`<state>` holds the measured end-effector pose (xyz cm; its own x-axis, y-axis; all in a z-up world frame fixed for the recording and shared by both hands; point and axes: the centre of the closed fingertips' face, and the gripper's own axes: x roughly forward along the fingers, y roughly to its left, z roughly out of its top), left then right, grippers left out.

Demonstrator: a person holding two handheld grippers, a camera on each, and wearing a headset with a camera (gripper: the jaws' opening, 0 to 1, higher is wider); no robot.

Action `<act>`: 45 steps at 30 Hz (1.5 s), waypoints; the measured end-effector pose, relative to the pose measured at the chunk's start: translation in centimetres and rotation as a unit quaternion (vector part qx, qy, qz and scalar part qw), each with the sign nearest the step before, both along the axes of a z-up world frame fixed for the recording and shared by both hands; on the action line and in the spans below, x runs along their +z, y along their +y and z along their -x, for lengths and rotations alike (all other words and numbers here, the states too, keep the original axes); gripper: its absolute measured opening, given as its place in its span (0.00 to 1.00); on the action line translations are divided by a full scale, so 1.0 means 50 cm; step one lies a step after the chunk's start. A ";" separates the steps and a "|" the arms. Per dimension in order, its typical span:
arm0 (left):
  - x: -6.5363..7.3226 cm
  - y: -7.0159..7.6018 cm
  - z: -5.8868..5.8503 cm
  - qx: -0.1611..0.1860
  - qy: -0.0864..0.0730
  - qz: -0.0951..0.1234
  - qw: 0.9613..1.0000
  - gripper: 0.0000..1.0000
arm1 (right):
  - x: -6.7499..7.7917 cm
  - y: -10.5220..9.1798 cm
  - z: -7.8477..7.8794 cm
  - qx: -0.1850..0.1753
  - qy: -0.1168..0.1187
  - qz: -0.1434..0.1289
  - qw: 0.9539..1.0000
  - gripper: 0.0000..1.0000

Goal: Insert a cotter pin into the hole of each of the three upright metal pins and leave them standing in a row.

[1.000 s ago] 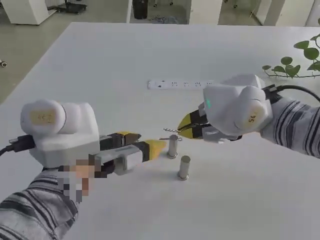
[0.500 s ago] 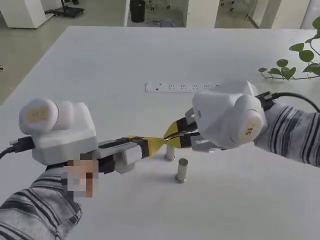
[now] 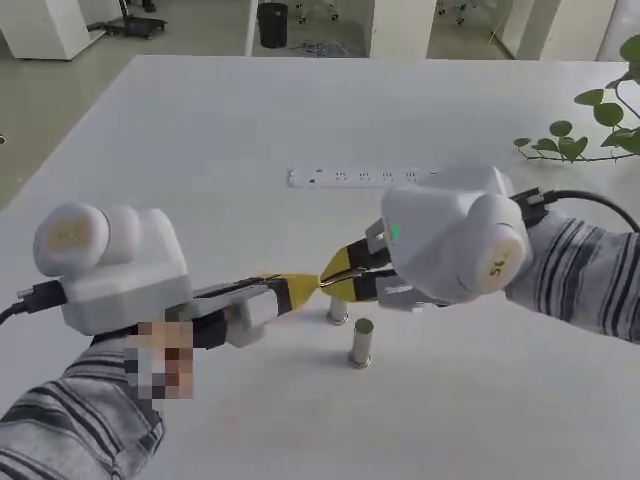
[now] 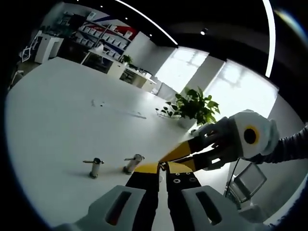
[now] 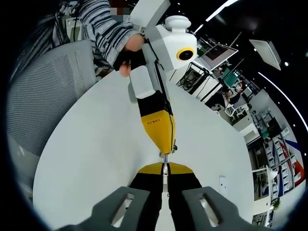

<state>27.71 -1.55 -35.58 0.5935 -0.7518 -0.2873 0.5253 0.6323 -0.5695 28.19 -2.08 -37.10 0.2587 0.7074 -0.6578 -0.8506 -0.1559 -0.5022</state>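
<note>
A broad white table (image 3: 200, 150) takes up most of the head view, and a leafy green plant (image 3: 590, 125) trails over its far right edge. Above the middle of the table, the bulky white-bodied right gripper (image 3: 336, 284) reaches in from the right. The white-bodied left gripper (image 3: 304, 289) reaches in from the left. Each is carried by an arm in a striped grey sleeve (image 3: 585, 265). Their yellow-tipped jaws meet nose to nose, raised off the tabletop. A long white power strip (image 3: 360, 177) lies flat farther back, well apart from the grippers.

The farther short silver metal pin (image 3: 338, 312) stands upright on the table right under the meeting tips, which hide its top. The nearer short silver metal pin (image 3: 361, 343) stands upright near it, on the person's side, not touching it. In the left gripper view both metal pins show left of the jaws, and one has a thin wire sticking out sideways near its top.

In the right gripper view, the thin silver wire cotter pin (image 5: 165, 166) sits clamped between the right gripper's closed jaws. It runs forward to the tip of the left gripper. The left gripper's jaws lie nearly together with only a slit between them, and whether they pinch the wire's other end cannot be told
</note>
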 end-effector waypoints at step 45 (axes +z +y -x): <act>-0.028 0.024 0.067 -0.152 -0.132 -0.124 0.972 0.00 | -0.009 -0.010 0.086 -0.151 0.430 -0.184 0.871 0.13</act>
<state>24.35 -0.33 -36.98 0.4327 -0.8310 -0.3497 0.8163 0.5258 -0.2393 23.91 -2.57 -37.55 -0.0064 0.8963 -0.4434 -0.9114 0.1772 0.3714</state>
